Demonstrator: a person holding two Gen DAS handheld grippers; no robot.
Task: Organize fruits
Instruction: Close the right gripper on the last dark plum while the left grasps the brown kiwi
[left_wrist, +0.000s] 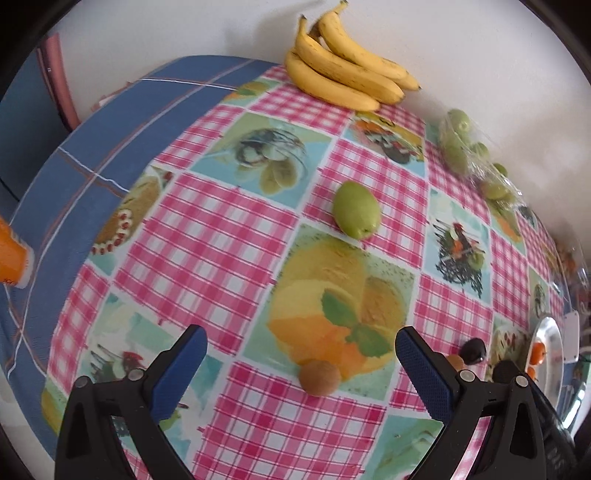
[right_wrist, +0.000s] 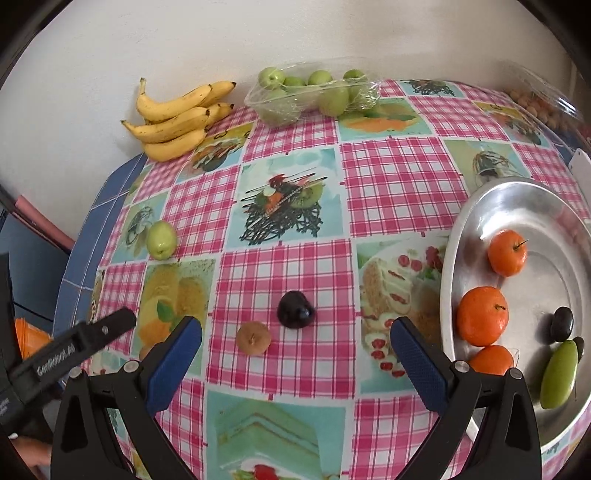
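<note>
Fruit sorting partly done: round metal tray (right_wrist: 476, 206) at table's right edge holds three oranges (right_wrist: 482, 314), dark plum (right_wrist: 562, 323), green fruit (right_wrist: 558, 373). Loose on checked tablecloth (right_wrist: 388, 177): small brown round fruit (right_wrist: 253, 338), dark purple fruit (right_wrist: 295, 309), green guava-like fruit (right_wrist: 161, 240). Yellow banana bunch (right_wrist: 177, 118) and clear plastic punnet of green fruit (right_wrist: 310, 96) near far edge.

Left gripper (left_wrist: 301, 354): jaws spread, empty, over brown fruit. Right gripper (right_wrist: 295, 341): jaws spread, empty.

Judged next: close on brown fruit, carry to tray.

Writing on gripper body: illegible.
</note>
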